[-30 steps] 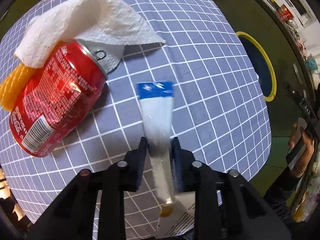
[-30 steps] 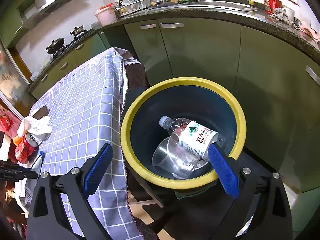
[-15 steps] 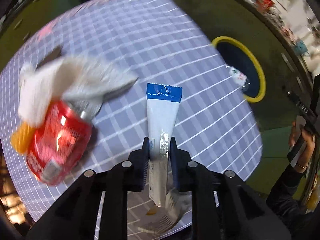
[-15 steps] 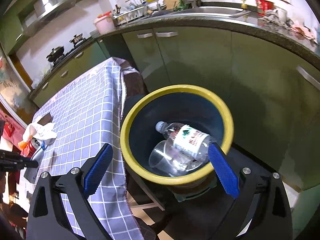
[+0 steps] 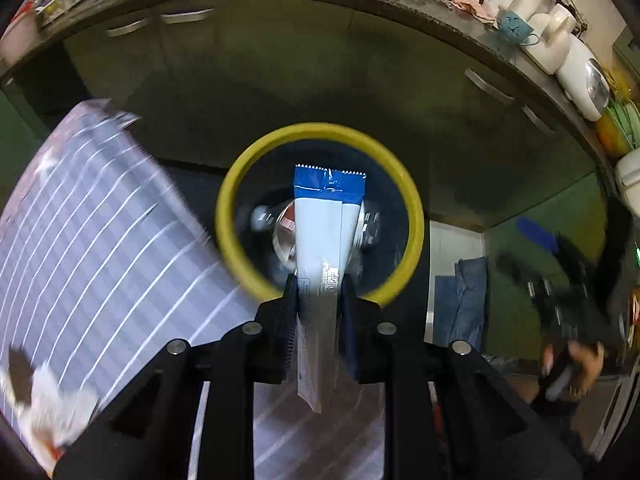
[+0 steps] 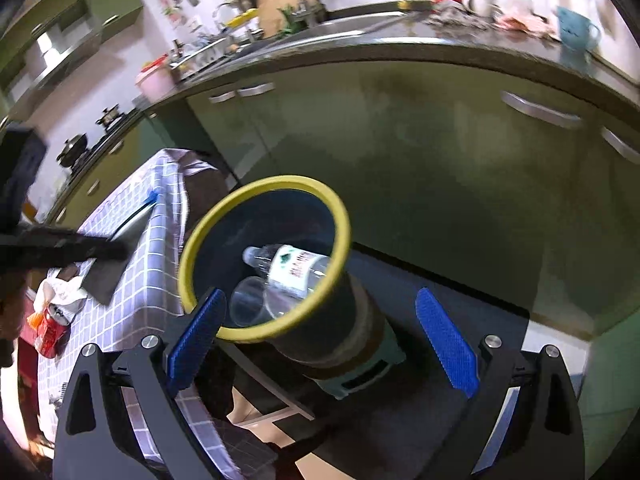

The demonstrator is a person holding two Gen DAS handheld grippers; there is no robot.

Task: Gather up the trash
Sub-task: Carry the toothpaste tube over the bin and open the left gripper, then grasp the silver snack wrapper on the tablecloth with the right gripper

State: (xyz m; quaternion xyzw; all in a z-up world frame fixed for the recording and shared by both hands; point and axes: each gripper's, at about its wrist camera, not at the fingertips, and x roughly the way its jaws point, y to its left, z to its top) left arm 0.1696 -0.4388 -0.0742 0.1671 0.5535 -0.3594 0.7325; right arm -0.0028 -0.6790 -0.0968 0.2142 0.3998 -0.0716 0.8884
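Left gripper [image 5: 319, 280] clamped on white-blue wrapper [image 5: 326, 220], lined up with yellow-rimmed bin [image 5: 236, 240] that already holds plastic bottle [image 6: 294, 266] and cup. Right gripper [image 6: 320, 330] spread, empty. Step: transport to bin. Next: release wrapper.

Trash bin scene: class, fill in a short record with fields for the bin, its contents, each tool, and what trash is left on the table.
bin: yellow-rimmed trash bin, beside the table
contents: plastic bottle, clear cup
left tool: shut on wrapper, which shows over the bin's opening
right tool: open, holds nothing
left on table: red can, crumpled tissue
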